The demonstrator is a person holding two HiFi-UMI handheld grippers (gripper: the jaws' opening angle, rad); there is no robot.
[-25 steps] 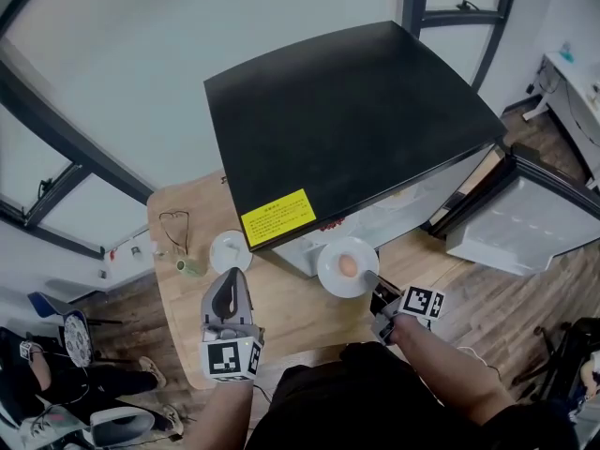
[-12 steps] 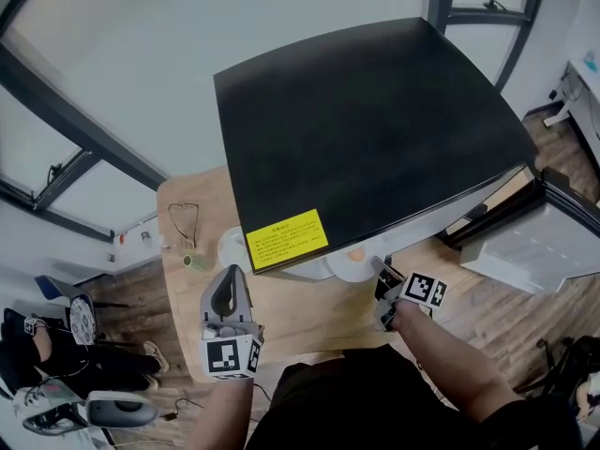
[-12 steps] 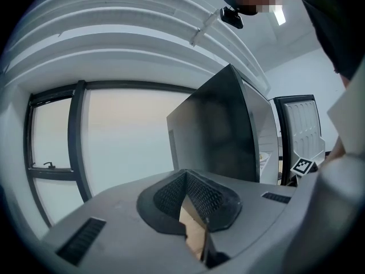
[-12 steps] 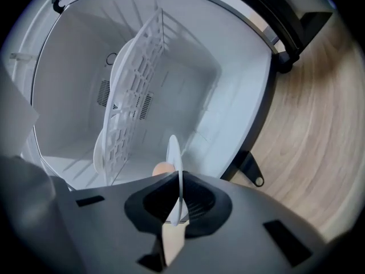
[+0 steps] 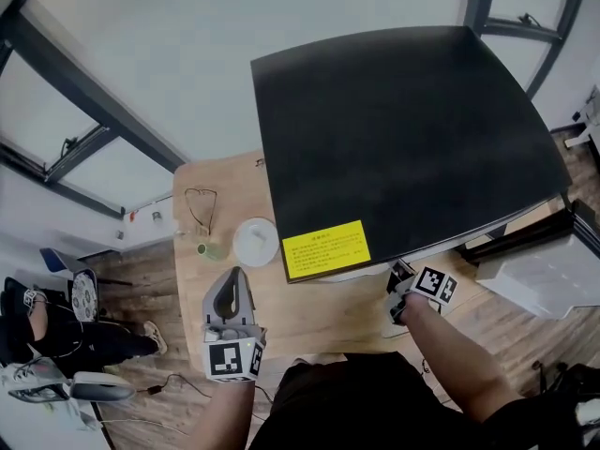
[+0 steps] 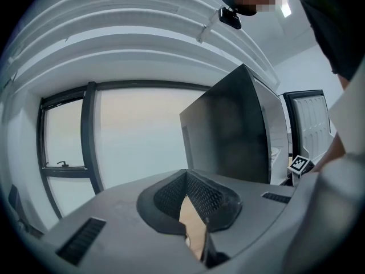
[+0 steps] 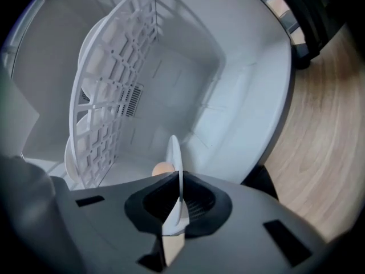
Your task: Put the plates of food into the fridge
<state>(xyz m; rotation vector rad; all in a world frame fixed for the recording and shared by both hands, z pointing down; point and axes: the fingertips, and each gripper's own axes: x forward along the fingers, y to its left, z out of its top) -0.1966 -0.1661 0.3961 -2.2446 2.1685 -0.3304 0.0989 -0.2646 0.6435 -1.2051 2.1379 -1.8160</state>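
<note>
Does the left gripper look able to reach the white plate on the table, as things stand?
Probably yes. The left gripper is empty and points toward the white plate, with only bare table between them; the fridge stands beside the plate, not across the path.

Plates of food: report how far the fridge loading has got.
Done: white rims that look like plates already sit beyond the shelf rack. In hand: the right gripper is shut on a plate carrying egg-like food, inside the fridge. Left: setting it down, then perhaps the white plate on the table; the left gripper is empty.
</note>
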